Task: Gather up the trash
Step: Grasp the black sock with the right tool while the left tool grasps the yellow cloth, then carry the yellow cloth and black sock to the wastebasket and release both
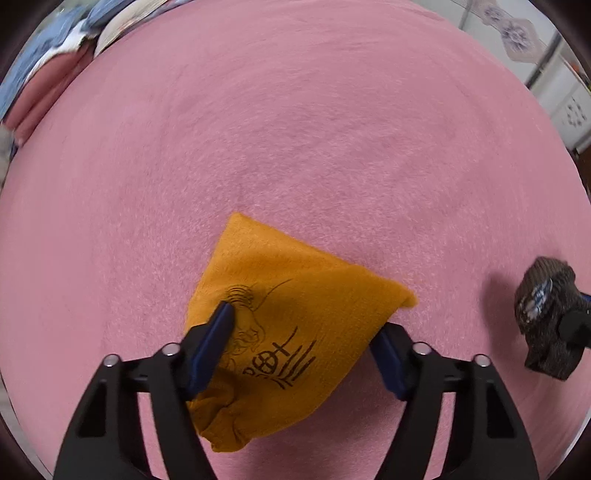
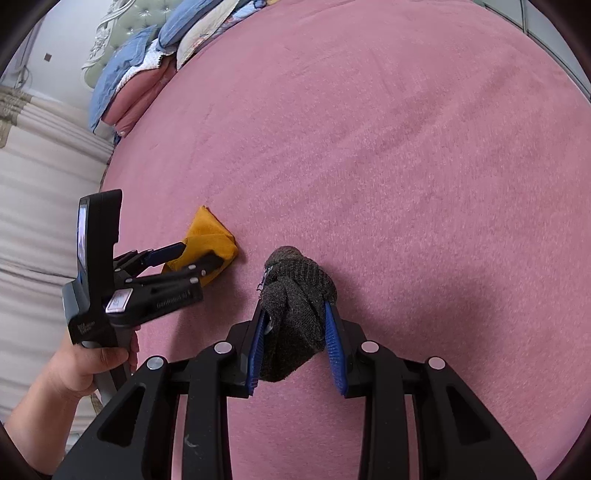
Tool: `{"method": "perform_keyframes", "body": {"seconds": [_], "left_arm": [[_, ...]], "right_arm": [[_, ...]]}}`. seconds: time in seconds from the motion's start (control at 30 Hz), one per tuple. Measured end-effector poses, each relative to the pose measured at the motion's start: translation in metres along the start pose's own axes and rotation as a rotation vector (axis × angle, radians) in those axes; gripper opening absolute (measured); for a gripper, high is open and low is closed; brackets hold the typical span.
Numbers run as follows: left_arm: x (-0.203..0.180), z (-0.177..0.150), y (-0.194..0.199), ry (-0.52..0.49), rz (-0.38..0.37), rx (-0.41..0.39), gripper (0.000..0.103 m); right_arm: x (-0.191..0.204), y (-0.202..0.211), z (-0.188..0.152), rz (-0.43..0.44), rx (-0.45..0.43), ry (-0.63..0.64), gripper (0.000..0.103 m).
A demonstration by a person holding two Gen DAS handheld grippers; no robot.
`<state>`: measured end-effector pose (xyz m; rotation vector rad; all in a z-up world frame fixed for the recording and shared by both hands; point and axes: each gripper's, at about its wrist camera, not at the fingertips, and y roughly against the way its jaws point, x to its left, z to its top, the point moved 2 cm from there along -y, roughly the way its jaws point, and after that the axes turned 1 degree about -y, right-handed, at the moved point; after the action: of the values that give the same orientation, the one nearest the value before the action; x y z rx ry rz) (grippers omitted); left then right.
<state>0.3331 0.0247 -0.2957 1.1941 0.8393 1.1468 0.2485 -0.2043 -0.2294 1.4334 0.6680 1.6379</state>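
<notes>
An orange cloth (image 1: 288,266) with black print lies bunched on the pink bed cover (image 1: 295,110). My left gripper (image 1: 306,318) straddles it, with one blue pad dented into its left side and the other against its right edge. From the right wrist view, the same gripper (image 2: 202,254) clamps the orange cloth (image 2: 207,229), held by a person's hand (image 2: 92,365). My right gripper (image 2: 294,306) is shut on a dark grey knitted sock (image 2: 295,273), a wad sticking out past the fingertips. That sock (image 1: 546,321) also shows at the right edge of the left wrist view.
Blue and pink pillows (image 2: 140,74) are piled at the head of the bed, against a pale green headboard (image 2: 122,33). A white striped curtain (image 2: 37,184) hangs along the left side. White furniture (image 1: 569,110) stands beyond the bed's far right edge.
</notes>
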Motion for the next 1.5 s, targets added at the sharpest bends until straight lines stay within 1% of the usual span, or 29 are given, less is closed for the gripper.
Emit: {"method": "perform_keyframes", "body": {"seconds": [0.03, 0.1, 0.13, 0.2, 0.27, 0.4, 0.5, 0.57, 0.8, 0.97, 1.17, 1.3, 1.5], "left_arm": [[0.002, -0.001, 0.000, 0.014, 0.011, 0.001, 0.059], [0.005, -0.004, 0.003, 0.046, 0.019, 0.000, 0.049], [0.006, -0.004, 0.005, 0.066, 0.014, -0.004, 0.046], [0.011, -0.009, 0.012, 0.118, -0.013, -0.015, 0.036], [0.015, -0.013, 0.019, 0.162, -0.042, -0.029, 0.031], [0.011, -0.024, 0.032, 0.261, -0.135, -0.049, 0.029], [-0.006, -0.037, 0.044, 0.285, -0.165, -0.056, 0.029], [-0.030, -0.045, 0.053, 0.292, -0.190, -0.057, 0.029], [-0.094, -0.073, 0.070, 0.299, -0.269, -0.040, 0.029], [-0.139, -0.084, 0.068, 0.290, -0.308, -0.028, 0.029], [-0.219, -0.097, 0.082, 0.254, -0.348, -0.027, 0.029], [-0.267, -0.105, 0.091, 0.249, -0.379, -0.021, 0.029], [-0.357, -0.108, 0.113, 0.174, -0.419, -0.016, 0.029]], "right_arm": [[-0.001, 0.000, 0.000, 0.001, 0.001, -0.002, 0.030], [-0.003, 0.001, 0.000, 0.006, 0.001, -0.007, 0.030], [-0.004, 0.003, 0.000, 0.008, -0.001, -0.006, 0.030], [-0.005, 0.005, 0.000, 0.011, -0.002, -0.006, 0.030], [-0.006, 0.008, -0.003, 0.011, -0.002, -0.003, 0.030], [-0.010, 0.015, -0.007, 0.008, -0.005, -0.007, 0.030], [-0.017, 0.022, -0.014, 0.004, -0.005, -0.007, 0.030], [-0.023, 0.030, -0.020, 0.000, -0.006, -0.007, 0.030], [-0.050, 0.063, -0.044, -0.021, -0.009, -0.007, 0.030], [-0.075, 0.087, -0.062, -0.036, -0.006, -0.012, 0.030], [-0.110, 0.122, -0.081, -0.050, -0.024, -0.024, 0.030], [-0.140, 0.154, -0.098, -0.055, -0.060, -0.058, 0.030], [-0.193, 0.206, -0.124, -0.080, -0.105, -0.114, 0.030]]}}
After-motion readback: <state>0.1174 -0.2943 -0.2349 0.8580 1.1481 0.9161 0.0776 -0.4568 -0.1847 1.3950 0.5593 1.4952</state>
